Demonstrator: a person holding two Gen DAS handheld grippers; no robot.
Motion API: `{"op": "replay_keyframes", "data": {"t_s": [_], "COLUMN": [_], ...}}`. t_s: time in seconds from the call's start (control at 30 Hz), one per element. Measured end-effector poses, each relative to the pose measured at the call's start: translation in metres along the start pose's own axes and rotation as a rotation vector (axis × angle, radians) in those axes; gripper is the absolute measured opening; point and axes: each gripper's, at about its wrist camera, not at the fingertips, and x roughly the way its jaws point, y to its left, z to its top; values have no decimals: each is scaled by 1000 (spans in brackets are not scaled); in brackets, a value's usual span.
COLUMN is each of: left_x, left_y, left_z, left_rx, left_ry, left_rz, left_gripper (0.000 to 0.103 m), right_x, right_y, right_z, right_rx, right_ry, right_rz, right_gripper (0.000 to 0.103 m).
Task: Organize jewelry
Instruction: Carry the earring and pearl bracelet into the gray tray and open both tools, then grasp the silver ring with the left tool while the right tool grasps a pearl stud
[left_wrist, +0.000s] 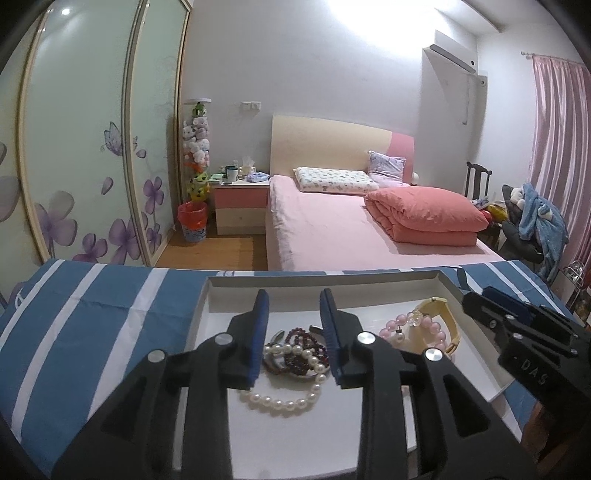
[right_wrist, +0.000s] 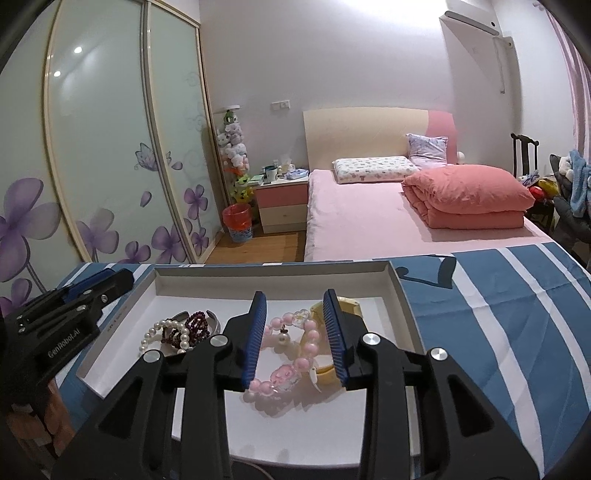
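Shallow white tray (left_wrist: 476, 354) sits on a blue-and-white striped cloth (left_wrist: 92, 314), bedroom behind it. Left gripper (left_wrist: 293, 334) hangs over the left part of the tray, jaws apart, nothing between the blue pads (left_wrist: 258, 332). Seen through the gap: a white pearl bracelet (left_wrist: 284, 400) lying on the tray floor, its far end overlapping a dark red bead bracelet (left_wrist: 306, 338) and a silver bangle (right_wrist: 214, 321); these three form one tangled pile, touching each other. Right gripper (right_wrist: 297, 332) hangs over the right part of the tray, jaws likewise spread, gripping nothing. Through its gap: a pink bead bracelet (right_wrist: 295, 354) with clear flower-shaped charms, resting against a pale yellow watch (right_wrist: 334, 308); strap of the watch runs under the right pad. Whether the pads touch the watch cannot be told from either view. In the left wrist view the pink bracelet and yellow watch lie to the right of the pearl pile, near but apart from it, and the right gripper's black body shows at the tray's right edge. In the right wrist view the left gripper's body shows at the tray's left edge. Background: pink bed (left_wrist: 332, 229) with folded coral quilt (left_wrist: 424, 218), nightstand (left_wrist: 242, 206), wardrobe doors (left_wrist: 85, 147) with purple flower print.
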Motion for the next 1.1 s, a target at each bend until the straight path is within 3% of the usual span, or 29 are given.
{"op": "replay_keyframes", "data": {"t_s": [0.2,0.37,0.53,0.7,0.9,1.1], "left_x": [-27,-62,-85,-96,-98,-98], "left_y": [12,24,36,41,33,32], "left_z": [-10,-37,-67,-85,-98,-97], "left_rx": [-12,-15,-43,-61,-40,-43], "left_ry": [10,35,88,136,182,181], "left_rz": [-1,-6,-3,-10,-22,-21], "left_gripper": [38,48,51,56,58,60], "right_x": [-20,-43,-53,-58,-52,-43], "right_y": [-4,-17,-33,-42,-30,-30], "right_z": [-11,-39,-66,-86,-93,-93], "right_rx": [-32,-35,-22,30,5,1], "right_ry": [30,104,222,301,346,369], "right_rz": [-15,-29,-59,-54,-60,-74], "right_gripper": [34,39,39,39,39,38]}}
